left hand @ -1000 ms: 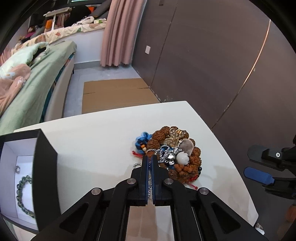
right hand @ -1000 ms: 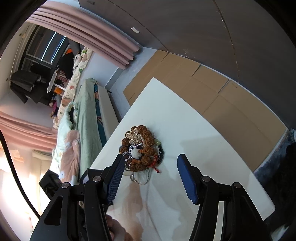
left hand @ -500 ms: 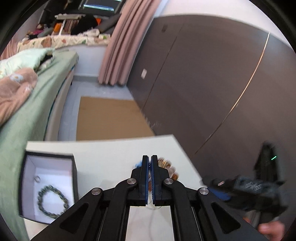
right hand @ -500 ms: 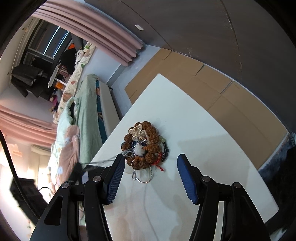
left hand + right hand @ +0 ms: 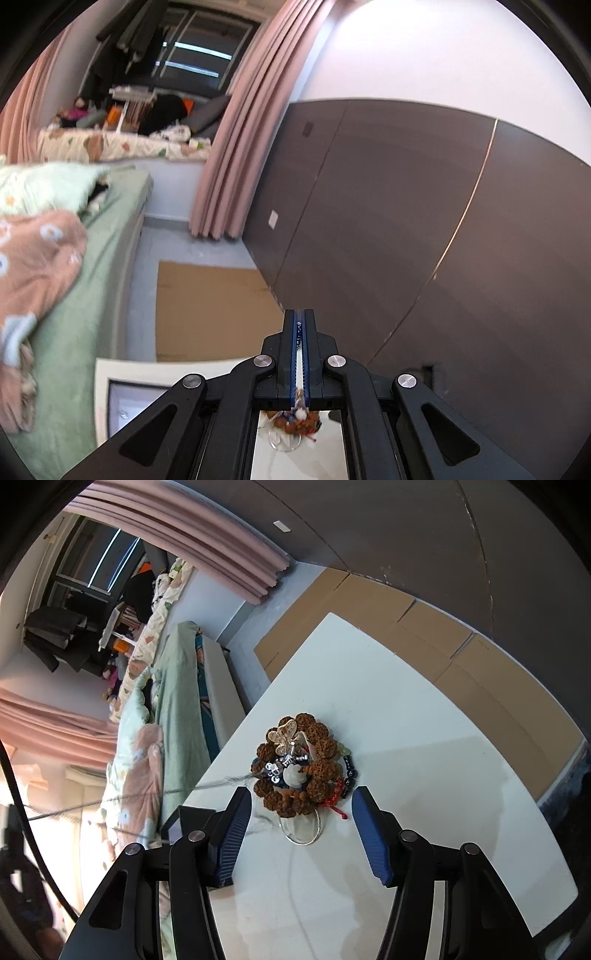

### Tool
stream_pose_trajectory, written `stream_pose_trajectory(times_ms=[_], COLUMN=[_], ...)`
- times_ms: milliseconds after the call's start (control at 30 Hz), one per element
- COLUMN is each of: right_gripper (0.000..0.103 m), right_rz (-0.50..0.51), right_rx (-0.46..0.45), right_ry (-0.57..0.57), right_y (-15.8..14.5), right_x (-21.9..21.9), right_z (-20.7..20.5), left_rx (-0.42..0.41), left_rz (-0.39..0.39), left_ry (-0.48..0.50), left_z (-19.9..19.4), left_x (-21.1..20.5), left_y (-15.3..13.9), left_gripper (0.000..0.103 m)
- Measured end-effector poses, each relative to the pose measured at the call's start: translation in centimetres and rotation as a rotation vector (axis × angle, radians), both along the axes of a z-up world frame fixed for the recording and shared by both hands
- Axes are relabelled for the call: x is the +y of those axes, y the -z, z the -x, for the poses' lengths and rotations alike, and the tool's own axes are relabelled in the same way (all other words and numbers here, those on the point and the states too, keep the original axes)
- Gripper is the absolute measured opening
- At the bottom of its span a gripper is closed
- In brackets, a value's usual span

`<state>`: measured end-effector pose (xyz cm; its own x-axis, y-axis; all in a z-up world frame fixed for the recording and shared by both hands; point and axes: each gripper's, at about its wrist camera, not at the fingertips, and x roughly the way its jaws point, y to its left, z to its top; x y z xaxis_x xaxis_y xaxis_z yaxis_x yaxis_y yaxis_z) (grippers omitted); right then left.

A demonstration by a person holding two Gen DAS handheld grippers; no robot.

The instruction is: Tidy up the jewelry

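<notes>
Left gripper (image 5: 299, 354) — jaws pressed together on a thin silver chain (image 5: 300, 365), which shows as a pale line in the slit between the blue pads. Gripper raised and tilted up toward the dark wall panels (image 5: 406, 221). In the right wrist view the chain (image 5: 221, 783) runs taut from the jewelry pile (image 5: 301, 766) out past the table's left edge.

Right gripper (image 5: 301, 823) — jaws wide apart, holding nothing, hovering just on the near side of the pile.

Pile sits on the white table (image 5: 424, 775), toward its left edge: brown knobby bead bracelet (image 5: 321, 771) ringing a butterfly charm (image 5: 282, 734), a white round bead (image 5: 293, 775) and dark beads (image 5: 349, 771) on its right. A silver hoop (image 5: 301, 829) lies against the pile's near side.

Black box (image 5: 177, 821) left of the pile, mostly hidden by the right gripper's left finger. Beyond the table, left of the pile: bed with green blanket (image 5: 173, 686), pink curtains (image 5: 192, 528).
</notes>
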<state>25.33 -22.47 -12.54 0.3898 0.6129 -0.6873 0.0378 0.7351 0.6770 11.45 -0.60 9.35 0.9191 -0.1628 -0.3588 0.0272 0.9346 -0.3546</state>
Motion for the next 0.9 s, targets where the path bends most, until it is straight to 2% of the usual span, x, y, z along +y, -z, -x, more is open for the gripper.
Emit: stream_pose_trajectory(times_ms=[400, 533, 800, 900], right_gripper=[0.058, 0.052, 0.052, 0.045], right_rz=[-0.022, -0.038, 0.017, 0.040], right_rx=[0.014, 0.014, 0.022, 0.022], right_ry=[0.006, 0.001, -0.012, -0.013], right_y=[0.3, 0.6, 1.6, 2.1], right_x=[-0.4, -0.2, 1.3, 1.8], right_z=[-0.3, -0.5, -1.7, -2.2], left_rx=[-0.135, -0.173, -0.192, -0.194], left_rz=[-0.073, -0.110, -0.165, -0.175], left_ry=[-0.062, -0.085, -0.142, -0.170], left_z=[3.7, 4.9, 6.3, 6.7], left_x=[0.8, 0.7, 2.2, 3.1], left_y=[-8.2, -10.5, -12.6, -13.1], left_gripper=[0.001, 0.001, 0.001, 0.001])
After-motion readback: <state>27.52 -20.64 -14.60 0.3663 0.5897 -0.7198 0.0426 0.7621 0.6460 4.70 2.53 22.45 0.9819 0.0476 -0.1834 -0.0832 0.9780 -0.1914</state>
